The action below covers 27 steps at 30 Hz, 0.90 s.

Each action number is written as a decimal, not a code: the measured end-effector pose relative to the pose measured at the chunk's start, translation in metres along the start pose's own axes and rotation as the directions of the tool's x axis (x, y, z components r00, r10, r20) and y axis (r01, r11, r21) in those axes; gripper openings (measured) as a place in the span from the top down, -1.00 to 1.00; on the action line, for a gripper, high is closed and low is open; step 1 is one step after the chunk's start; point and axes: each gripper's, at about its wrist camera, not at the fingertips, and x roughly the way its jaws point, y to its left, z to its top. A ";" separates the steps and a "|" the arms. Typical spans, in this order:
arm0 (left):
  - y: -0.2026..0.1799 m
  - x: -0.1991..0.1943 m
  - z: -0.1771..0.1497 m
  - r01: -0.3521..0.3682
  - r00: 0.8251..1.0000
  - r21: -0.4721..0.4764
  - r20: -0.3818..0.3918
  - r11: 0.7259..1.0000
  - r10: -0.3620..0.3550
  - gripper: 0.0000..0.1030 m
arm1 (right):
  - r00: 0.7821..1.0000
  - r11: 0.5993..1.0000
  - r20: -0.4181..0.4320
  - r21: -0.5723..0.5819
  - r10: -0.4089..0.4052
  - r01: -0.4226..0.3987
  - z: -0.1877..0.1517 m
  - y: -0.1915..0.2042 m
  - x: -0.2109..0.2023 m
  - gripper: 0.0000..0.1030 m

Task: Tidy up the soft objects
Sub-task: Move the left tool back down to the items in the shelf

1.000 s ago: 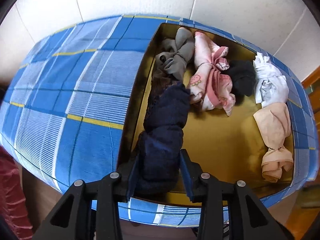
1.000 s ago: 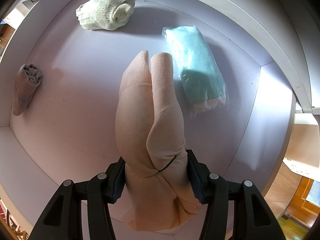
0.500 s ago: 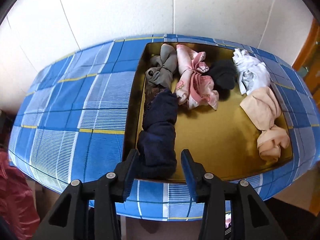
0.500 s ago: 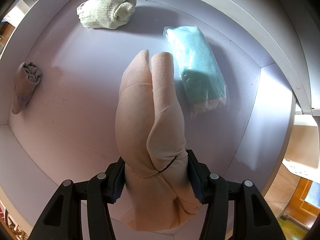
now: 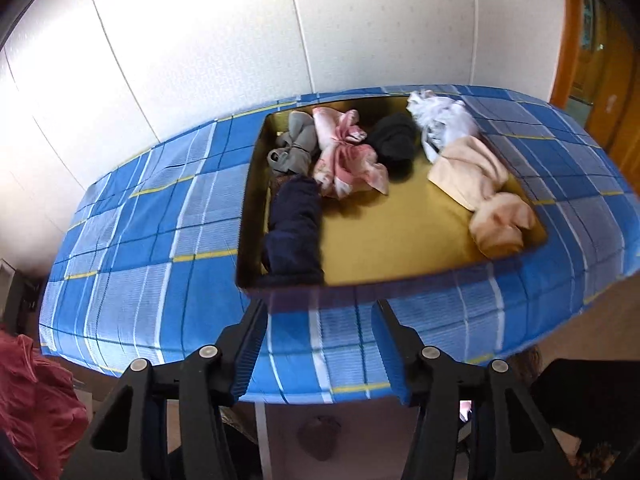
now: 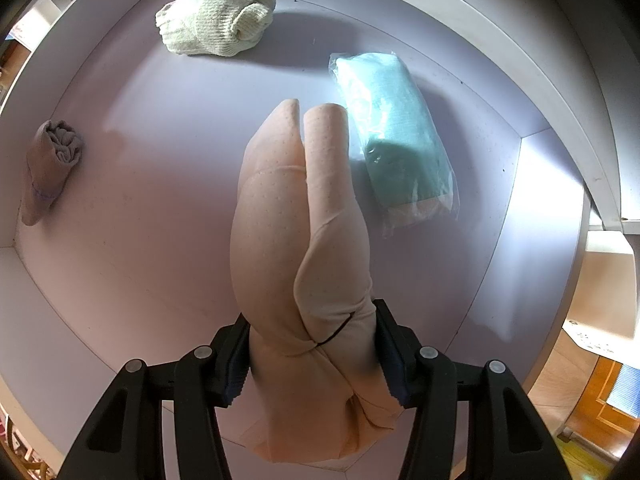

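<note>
In the left wrist view a gold tray (image 5: 400, 240) on a blue plaid table (image 5: 160, 232) holds a navy roll (image 5: 294, 232), a grey bundle (image 5: 294, 148), a pink cloth (image 5: 348, 160), a black bundle (image 5: 394, 142), a white cloth (image 5: 444, 124) and a peach cloth (image 5: 484, 192). My left gripper (image 5: 320, 344) is open and empty, in front of the tray. In the right wrist view my right gripper (image 6: 314, 354) is shut on a peach garment (image 6: 300, 240) over a white drawer (image 6: 160, 160).
The drawer also holds a cream knit item (image 6: 216, 20), a teal packet in plastic (image 6: 396, 140) and a beige roll (image 6: 50, 168). A white wall stands behind the table. Red fabric (image 5: 36, 408) lies at the lower left, below the table edge.
My left gripper let go of the navy roll, opened and pulled back from the tray. The right gripper and its peach garment have not moved.
</note>
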 end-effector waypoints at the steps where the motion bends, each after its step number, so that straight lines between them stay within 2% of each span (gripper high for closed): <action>1: -0.002 -0.002 -0.005 0.004 1.000 0.004 0.001 1.000 -0.004 -0.12 | 1.000 1.000 0.001 0.000 0.000 0.000 -0.001 0.000 0.000 -0.08; 7: -0.010 -0.004 -0.039 0.042 0.999 0.003 -0.010 0.999 -0.042 -0.19 | 1.000 1.000 0.005 -0.004 -0.002 0.002 -0.003 0.001 0.000 -0.08; 9: -0.010 0.001 -0.054 0.070 0.997 -0.013 -0.032 0.997 -0.070 -0.23 | 1.000 1.000 0.006 -0.005 -0.003 0.003 -0.003 0.001 0.000 -0.08; 13: -0.008 0.017 -0.080 0.078 0.993 -0.028 -0.082 0.997 -0.080 -0.27 | 1.000 1.000 0.007 -0.004 -0.002 0.002 -0.004 0.001 0.001 -0.09; 16: -0.005 0.037 -0.101 0.081 0.985 -0.044 -0.148 0.996 -0.087 -0.28 | 1.000 1.000 0.007 0.002 0.001 -0.001 -0.005 0.000 0.002 -0.12; 20: -0.002 0.070 -0.131 0.058 0.967 -0.057 -0.246 0.997 -0.070 -0.38 | 1.000 1.000 0.009 0.005 0.002 -0.002 -0.004 -0.002 0.002 -0.13; 27: 0.002 0.142 -0.178 0.019 0.916 -0.066 -0.400 0.998 -0.044 -0.38 | 1.000 1.000 0.013 0.013 0.007 -0.007 -0.004 -0.004 0.003 -0.13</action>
